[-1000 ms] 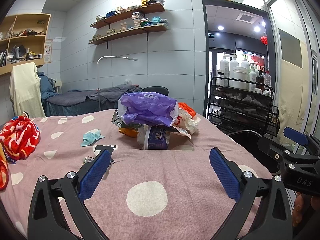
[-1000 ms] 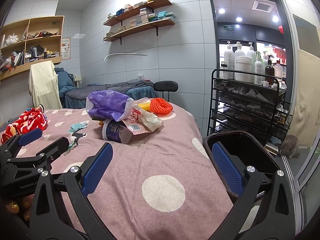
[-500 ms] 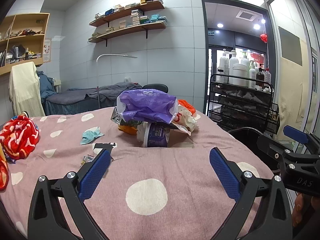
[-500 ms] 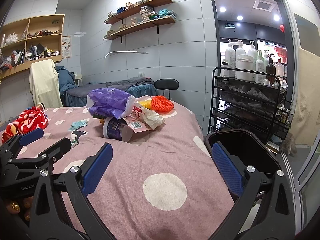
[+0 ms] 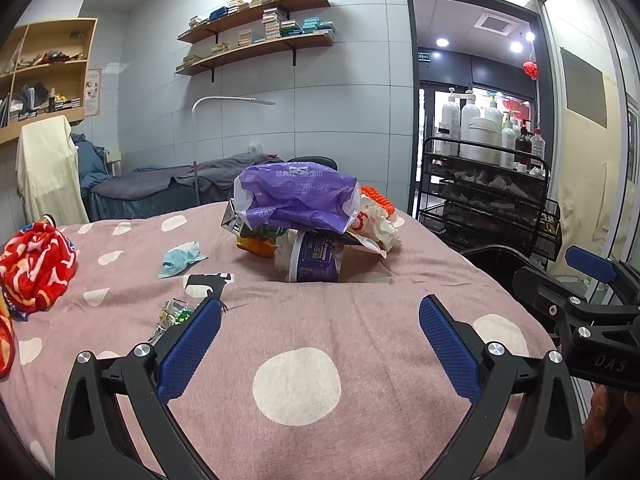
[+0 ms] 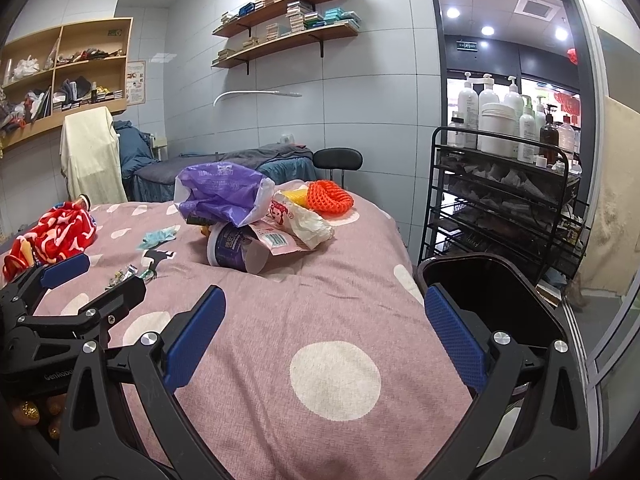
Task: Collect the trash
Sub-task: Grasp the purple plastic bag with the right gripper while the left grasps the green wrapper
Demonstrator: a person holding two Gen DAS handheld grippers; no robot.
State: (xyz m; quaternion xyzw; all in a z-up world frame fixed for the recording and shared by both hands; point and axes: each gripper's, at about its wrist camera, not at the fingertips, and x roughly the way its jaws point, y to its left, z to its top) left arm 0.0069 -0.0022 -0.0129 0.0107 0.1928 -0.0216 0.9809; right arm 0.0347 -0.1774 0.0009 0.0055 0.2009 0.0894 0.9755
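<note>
Plainly, both sets of jaws stand spread wide and grasp nothing: the left gripper [image 5: 320,324] and the right gripper [image 6: 324,320] hover side by side over the near end of a bed covered in a pink cloth with white spots [image 5: 304,332], each blue-padded pair framing bare fabric. Beyond them, toward the middle of the bed, lies the trash heap: a crumpled purple plastic bag [image 5: 296,200] rests on top of a white-and-purple round tub tipped on its side [image 5: 316,258], with a white printed wrapper [image 6: 298,222] pressed against the bag's right side and an orange net ring [image 6: 330,198] just behind it. Left of the heap, apart from it, sit a small crumpled teal mask [image 5: 180,258] and, nearer, a few tiny shiny wrappers [image 5: 174,314]. At the far left edge lies a bundled red-and-white patterned cloth [image 5: 36,268], which looks like laundry, not litter. A black open bin [image 6: 488,292] stands against the bed's right side, just beside the right gripper. Nothing appears to be collected yet, so this seems to be the approach to a first pick. The next move likely calls for reaching forward to the heap, closing on the top bag or the tub, and carrying it right to the bin; lifting the bag first should keep the pile from toppling.
</note>
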